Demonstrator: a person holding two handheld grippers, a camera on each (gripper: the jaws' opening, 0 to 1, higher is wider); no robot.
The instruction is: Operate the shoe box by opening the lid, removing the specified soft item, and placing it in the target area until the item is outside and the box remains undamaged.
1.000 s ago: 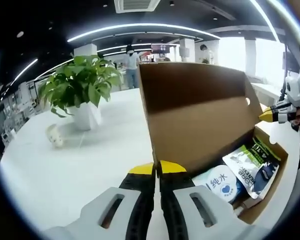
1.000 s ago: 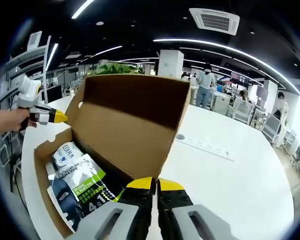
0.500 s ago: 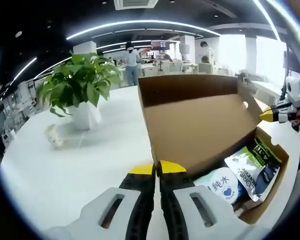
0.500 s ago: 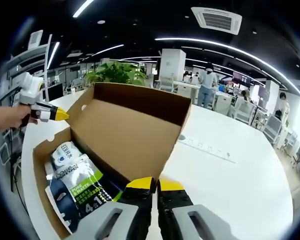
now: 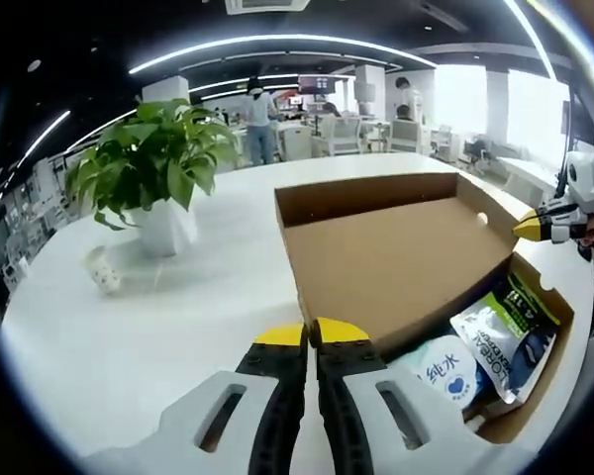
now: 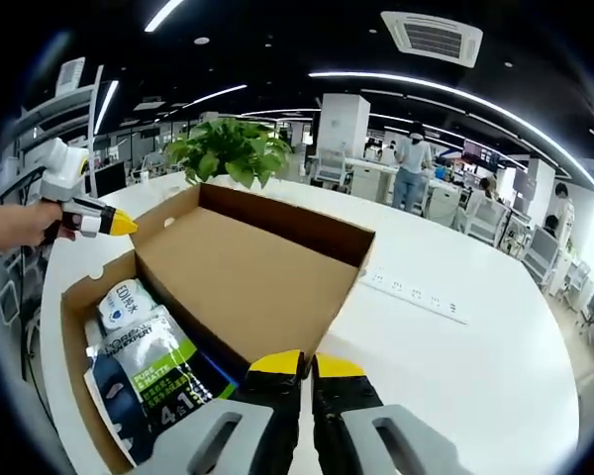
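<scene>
Cardboard brown all over, the shoe box [image 5: 523, 396] sits on the white table [image 5: 158, 336] with its lid [image 5: 396, 257] folded far back; a second ago that lid stood nearly upright, half a second ago it was leaning, and now it lies almost flat, inner face up, hinged along the box's long edge. The potted plant [image 6: 230, 148], earlier half hidden behind the raised lid in the right gripper view, now shows above it.

The box's long axis runs from the near yellow tips away toward the other hand-held tool. Inside lie soft packs end to end along that axis. A white pack [image 5: 445, 371] carries the characters "纯水" and a blue heart; in the right gripper view the same pack [image 6: 129, 302] reads "EDI". Beside it, touching, is a green, white and dark blue pouch [image 6: 153, 381] with "PURE & MATTE" and a large "4 in 1"; in the left gripper view this pouch [image 5: 505, 332] shows "LOREAL"-like lettering, only partly legible.

Left gripper [image 5: 310, 334]: yellow tips pressed together, nothing between them, just beside the lid's near corner. Right gripper [image 6: 307, 364]: likewise closed on nothing, at the box's near corner. A power strip [image 6: 416, 292] lies on the table beyond the lid.
</scene>
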